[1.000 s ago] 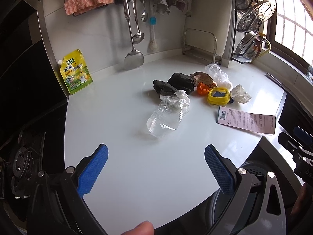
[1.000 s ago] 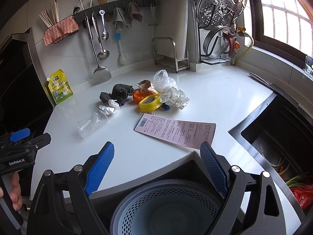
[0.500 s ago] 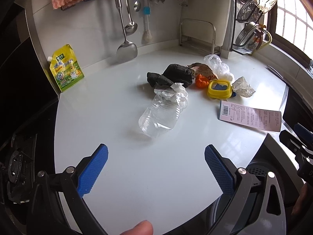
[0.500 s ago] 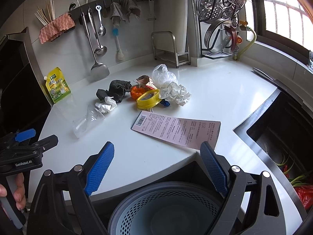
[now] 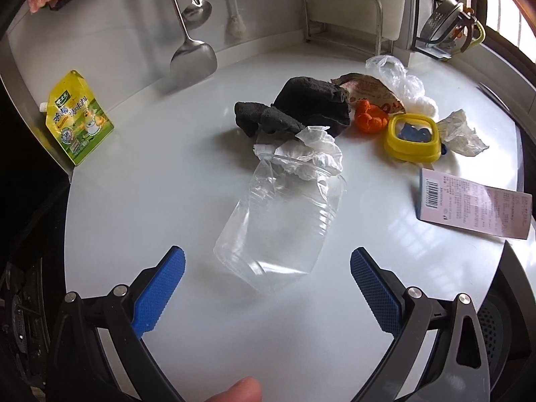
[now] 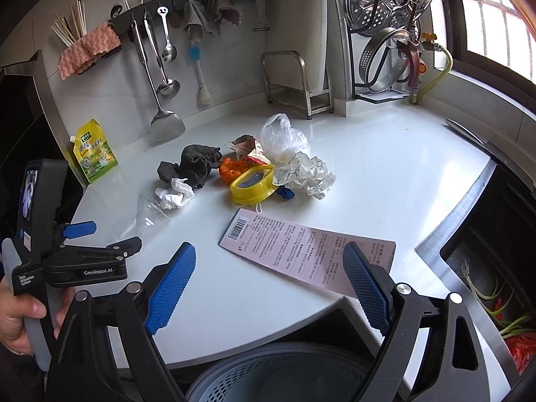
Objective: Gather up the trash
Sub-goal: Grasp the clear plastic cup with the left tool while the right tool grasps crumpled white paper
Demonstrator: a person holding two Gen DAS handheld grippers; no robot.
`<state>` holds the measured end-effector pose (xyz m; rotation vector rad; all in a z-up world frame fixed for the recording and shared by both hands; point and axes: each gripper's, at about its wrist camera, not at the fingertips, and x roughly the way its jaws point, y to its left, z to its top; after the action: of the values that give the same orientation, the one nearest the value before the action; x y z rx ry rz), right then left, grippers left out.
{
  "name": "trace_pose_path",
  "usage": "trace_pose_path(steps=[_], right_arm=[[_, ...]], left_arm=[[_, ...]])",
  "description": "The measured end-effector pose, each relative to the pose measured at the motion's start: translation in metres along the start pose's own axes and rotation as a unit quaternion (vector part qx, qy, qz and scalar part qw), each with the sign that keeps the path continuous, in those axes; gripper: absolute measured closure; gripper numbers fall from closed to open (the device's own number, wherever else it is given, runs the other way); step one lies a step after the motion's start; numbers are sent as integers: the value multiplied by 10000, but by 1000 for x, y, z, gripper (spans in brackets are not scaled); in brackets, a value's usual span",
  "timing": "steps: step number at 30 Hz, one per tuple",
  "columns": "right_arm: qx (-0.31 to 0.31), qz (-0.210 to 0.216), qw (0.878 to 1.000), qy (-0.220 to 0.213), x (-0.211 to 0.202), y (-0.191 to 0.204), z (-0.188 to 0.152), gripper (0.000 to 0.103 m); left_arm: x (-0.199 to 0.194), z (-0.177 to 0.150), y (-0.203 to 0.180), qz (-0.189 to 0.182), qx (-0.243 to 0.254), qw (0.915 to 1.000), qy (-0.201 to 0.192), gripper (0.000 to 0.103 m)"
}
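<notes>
I'm holding the left gripper point(image 5: 268, 264) spread wide, gripping nothing, hovering low over the white counter point(image 5: 167, 201). The clear bottle point(image 5: 281, 221) is lying on its side just ahead, its base sitting between the blue pads point(image 5: 159, 293), not touching them. White tissue point(image 5: 308, 154) is resting at its far end. Behind it, a dark cloth point(image 5: 301, 107), orange peel point(image 5: 368, 119), a yellow lid point(image 5: 412, 137), a plastic bag point(image 5: 395, 77) and crumpled paper point(image 5: 462, 130) are piling close together. A pink receipt point(image 5: 475, 207) is lying flat to the right. I'm keeping the right gripper point(image 6: 269, 274) spread wide too, empty, hanging over the counter edge above a grey bin point(image 6: 278, 372), the receipt just ahead of it.
</notes>
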<state>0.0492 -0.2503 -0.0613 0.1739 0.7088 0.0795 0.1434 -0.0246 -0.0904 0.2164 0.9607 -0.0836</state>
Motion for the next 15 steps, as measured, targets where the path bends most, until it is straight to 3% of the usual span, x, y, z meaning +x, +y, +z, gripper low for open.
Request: trace_pose_path(steps=[13, 15], right_arm=[[80, -73, 9999, -10, 36, -19, 37, 18], [93, -124, 9999, 47, 44, -24, 37, 18]], left_arm=[[40, 12, 4, -110, -27, 9997, 221, 8], [41, 13, 7, -266, -103, 9995, 164, 32]])
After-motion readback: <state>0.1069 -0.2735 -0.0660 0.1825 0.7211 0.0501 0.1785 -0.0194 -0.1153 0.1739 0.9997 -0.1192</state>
